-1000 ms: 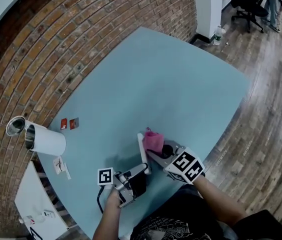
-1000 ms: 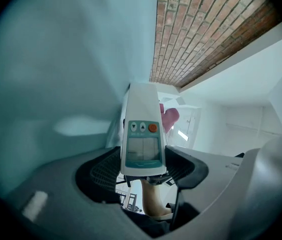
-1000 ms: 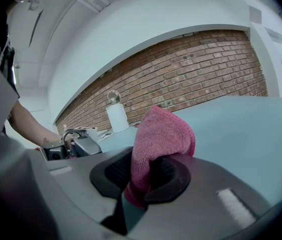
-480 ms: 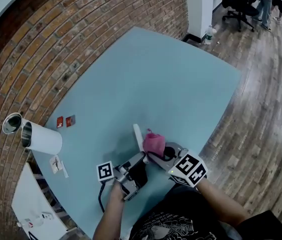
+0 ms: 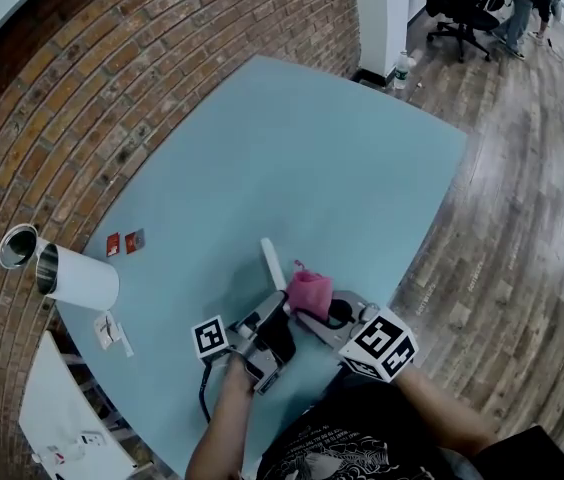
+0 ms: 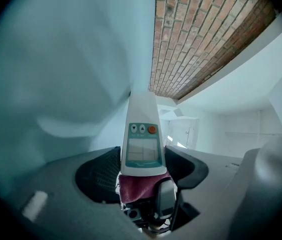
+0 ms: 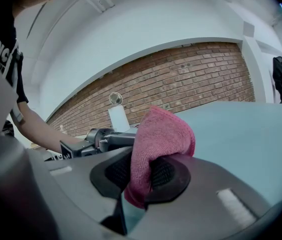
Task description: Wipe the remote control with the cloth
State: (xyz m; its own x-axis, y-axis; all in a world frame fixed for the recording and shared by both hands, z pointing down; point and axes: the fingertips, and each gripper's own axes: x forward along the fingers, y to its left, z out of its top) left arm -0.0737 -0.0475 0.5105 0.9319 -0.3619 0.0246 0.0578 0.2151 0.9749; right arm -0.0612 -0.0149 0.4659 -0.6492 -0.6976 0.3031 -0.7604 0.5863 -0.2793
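My left gripper (image 5: 278,313) is shut on the near end of a white remote control (image 5: 270,263), holding it just above the light blue table (image 5: 322,168). In the left gripper view the remote (image 6: 142,134) sticks out forward between the jaws of the left gripper (image 6: 142,160), screen and buttons up. A pink cloth (image 5: 309,292) is bunched in my right gripper (image 5: 309,306), which is shut on it. The cloth (image 6: 138,188) presses against the remote's near end, right by the left jaws. In the right gripper view the cloth (image 7: 159,141) bulges out of the right gripper (image 7: 140,173).
A white cup (image 5: 82,279) and a metal can (image 5: 17,246) stand at the table's left edge by the brick wall (image 5: 112,78). Two small red tags (image 5: 124,241) and a paper scrap (image 5: 114,332) lie nearby. A wooden floor (image 5: 522,198) lies to the right, with an office chair (image 5: 454,0) far off.
The right gripper has drawn the pink cloth back along the remote, from near its far tip to its near end by the left jaws. The left gripper has barely moved.
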